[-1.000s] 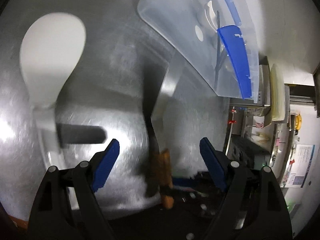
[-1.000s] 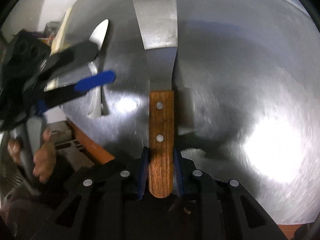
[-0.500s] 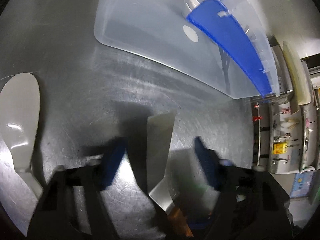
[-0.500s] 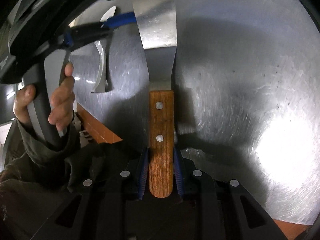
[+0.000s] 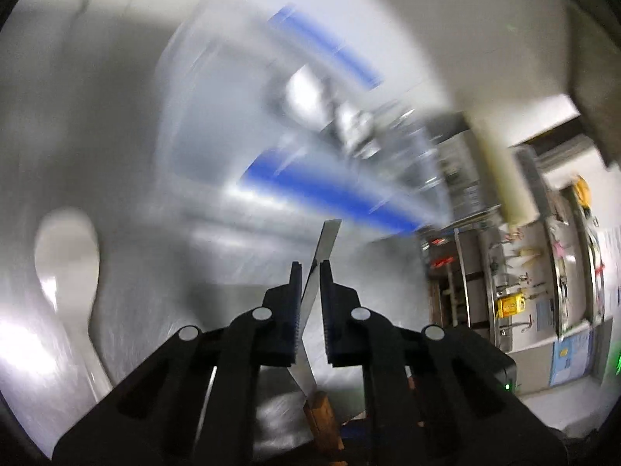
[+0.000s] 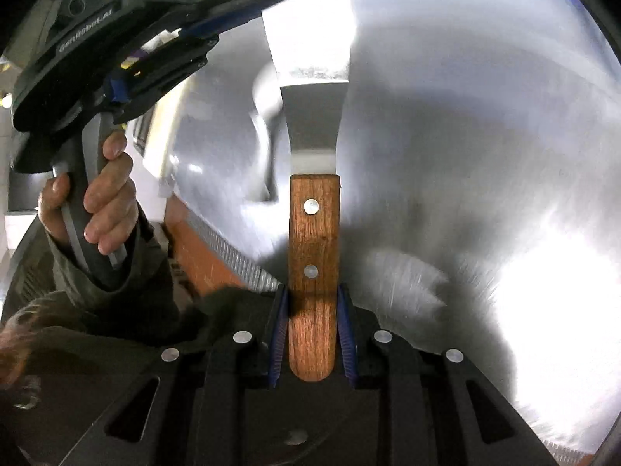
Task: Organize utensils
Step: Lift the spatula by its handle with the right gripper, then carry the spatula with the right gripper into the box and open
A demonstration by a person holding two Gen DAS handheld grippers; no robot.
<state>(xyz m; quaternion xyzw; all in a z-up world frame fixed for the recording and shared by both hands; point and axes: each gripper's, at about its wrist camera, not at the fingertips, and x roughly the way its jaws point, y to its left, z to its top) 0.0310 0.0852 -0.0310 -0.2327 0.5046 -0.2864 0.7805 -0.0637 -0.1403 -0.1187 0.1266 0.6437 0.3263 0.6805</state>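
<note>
Both grippers [image 5: 310, 268] [image 6: 312, 334] on spatula [image 6: 313, 256].

Heavy motion blur in the left view; glare whitens the steel table [image 6: 543, 256].

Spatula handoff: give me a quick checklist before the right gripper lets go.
1. Right gripper shut on the spatula handle: ok.
2. Left gripper closed around the blade: ok, though firm contact cannot be told.
3. Spatula lifted off the metal table: ok.
4. Clear bin in view ahead of the left gripper: ok, but blurred.
5. Room inside the bin: cannot tell.
6. White rice paddle clear of the path: ok.
</note>
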